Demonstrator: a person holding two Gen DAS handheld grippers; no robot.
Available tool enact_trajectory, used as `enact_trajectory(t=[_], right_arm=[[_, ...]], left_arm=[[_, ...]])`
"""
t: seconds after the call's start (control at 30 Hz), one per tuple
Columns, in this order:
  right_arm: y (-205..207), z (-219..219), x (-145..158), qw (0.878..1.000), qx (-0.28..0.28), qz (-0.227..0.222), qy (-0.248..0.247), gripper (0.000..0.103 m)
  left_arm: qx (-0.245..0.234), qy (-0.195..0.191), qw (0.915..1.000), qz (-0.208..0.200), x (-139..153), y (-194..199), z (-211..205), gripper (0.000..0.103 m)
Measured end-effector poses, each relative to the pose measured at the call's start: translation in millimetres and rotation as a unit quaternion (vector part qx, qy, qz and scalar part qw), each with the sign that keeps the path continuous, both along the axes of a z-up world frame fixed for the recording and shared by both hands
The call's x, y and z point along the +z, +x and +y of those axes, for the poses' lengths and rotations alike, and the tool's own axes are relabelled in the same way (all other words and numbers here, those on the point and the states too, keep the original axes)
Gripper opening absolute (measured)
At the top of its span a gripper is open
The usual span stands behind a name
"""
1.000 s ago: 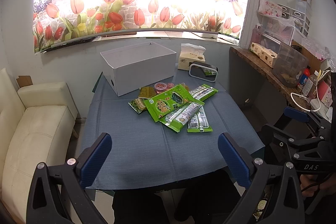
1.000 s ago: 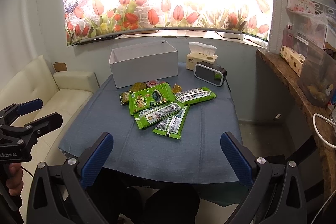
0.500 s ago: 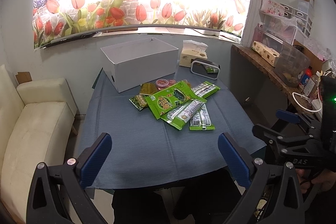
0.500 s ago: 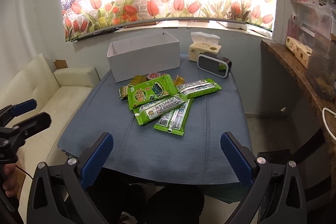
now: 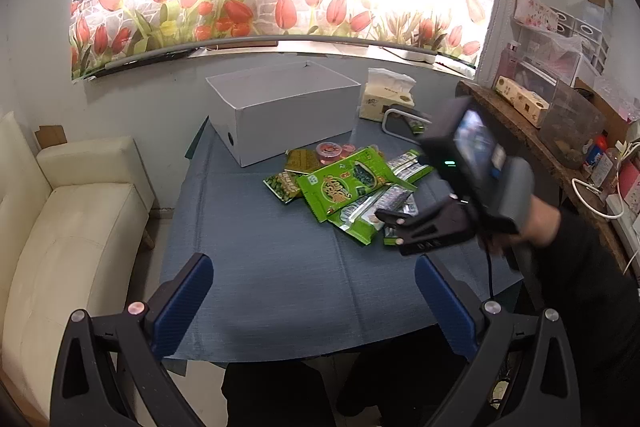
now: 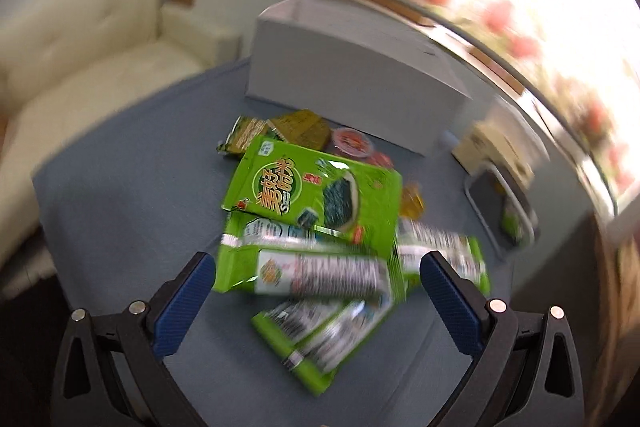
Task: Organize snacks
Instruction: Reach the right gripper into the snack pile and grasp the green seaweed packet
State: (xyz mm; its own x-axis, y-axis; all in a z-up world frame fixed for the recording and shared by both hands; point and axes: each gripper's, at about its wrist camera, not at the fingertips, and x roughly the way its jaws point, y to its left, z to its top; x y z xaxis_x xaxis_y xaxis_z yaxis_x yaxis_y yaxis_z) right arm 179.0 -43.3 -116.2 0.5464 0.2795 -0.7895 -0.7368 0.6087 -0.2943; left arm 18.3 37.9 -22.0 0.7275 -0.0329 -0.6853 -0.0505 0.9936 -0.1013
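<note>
Right hand-held gripper (image 6: 318, 281), jaws wide, hovers over a long green packet (image 6: 308, 273) lying crosswise at centre frame; left hand-held gripper (image 5: 314, 285) also wide.

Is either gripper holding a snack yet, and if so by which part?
Nothing is held. The right gripper is open above the long green packet in the snack pile, its fingers not closed on it. The left gripper is open over bare tablecloth.

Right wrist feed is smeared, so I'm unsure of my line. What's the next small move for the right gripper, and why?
Probably ease the right gripper down, jaws wide open, onto the long green packet lying crosswise between them atop the snack pile. The white box behind stands open and nothing is held yet. The left gripper hangs open short of the pile.
</note>
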Motion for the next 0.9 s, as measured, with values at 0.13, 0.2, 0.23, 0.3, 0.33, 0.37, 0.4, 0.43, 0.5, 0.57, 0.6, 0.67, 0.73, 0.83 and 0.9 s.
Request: enact_trajectory(t=[0.13, 0.2, 0.23, 0.3, 0.33, 0.37, 0.4, 0.43, 0.5, 0.57, 0.6, 0.67, 0.73, 0.83, 0.9], right_arm=[[27, 35, -27, 0.993, 0.074, -0.026, -0.088, 0.103], [40, 47, -34, 0.991, 0.092, -0.022, -0.097, 0.103], [46, 52, -36, 0.99, 0.101, -0.018, -0.099, 0.103], [53, 57, -40, 0.988, 0.115, -0.008, -0.101, 0.103], [56, 59, -41, 0.987, 0.123, -0.002, -0.101, 0.103], [60, 63, -43, 0.985, 0.134, 0.004, -0.105, 0.103], [62, 64, -44, 0.983, 0.144, 0.009, -0.11, 0.103], [63, 67, -46, 0.982, 0.153, 0.013, -0.113, 0.103], [68, 70, -47, 0.976, 0.178, 0.024, -0.121, 0.103], [71, 72, -46, 0.971, 0.198, 0.033, -0.127, 0.103], [75, 73, -46, 0.968, 0.211, 0.037, -0.134, 0.103], [74, 76, -48, 0.958, 0.238, 0.033, -0.157, 0.103], [74, 79, -51, 0.95, 0.258, 0.037, -0.174, 0.103], [80, 82, -56, 0.947, 0.261, 0.051, -0.182, 0.103], [86, 83, -58, 0.945, 0.265, 0.064, -0.178, 0.102]], left_arm=[[0.012, 0.003, 0.9999, 0.006, -7, 6, 9, 0.103], [0.017, 0.001, 0.9998, 0.01, -10, 8, 13, 0.103], [0.018, 0.0, 0.9998, 0.013, -12, 10, 15, 0.103], [0.021, 0.003, 0.9996, 0.016, -14, 12, 18, 0.103], [0.023, 0.004, 0.9996, 0.018, -15, 13, 19, 0.103], [0.024, 0.005, 0.9995, 0.02, -16, 14, 20, 0.103], [0.025, 0.006, 0.9995, 0.021, -17, 15, 22, 0.103], [0.026, 0.005, 0.9994, 0.022, -18, 16, 24, 0.103], [0.028, 0.005, 0.9993, 0.024, -19, 18, 25, 0.103], [0.03, 0.003, 0.9992, 0.025, -21, 19, 26, 0.103], [0.03, 0.004, 0.9992, 0.026, -22, 19, 26, 0.103], [0.03, 0.006, 0.9991, 0.029, -24, 21, 26, 0.103], [0.032, 0.007, 0.999, 0.031, -25, 22, 26, 0.103], [0.033, 0.005, 0.9989, 0.033, -26, 24, 26, 0.103], [0.035, 0.006, 0.9987, 0.035, -27, 25, 26, 0.103]])
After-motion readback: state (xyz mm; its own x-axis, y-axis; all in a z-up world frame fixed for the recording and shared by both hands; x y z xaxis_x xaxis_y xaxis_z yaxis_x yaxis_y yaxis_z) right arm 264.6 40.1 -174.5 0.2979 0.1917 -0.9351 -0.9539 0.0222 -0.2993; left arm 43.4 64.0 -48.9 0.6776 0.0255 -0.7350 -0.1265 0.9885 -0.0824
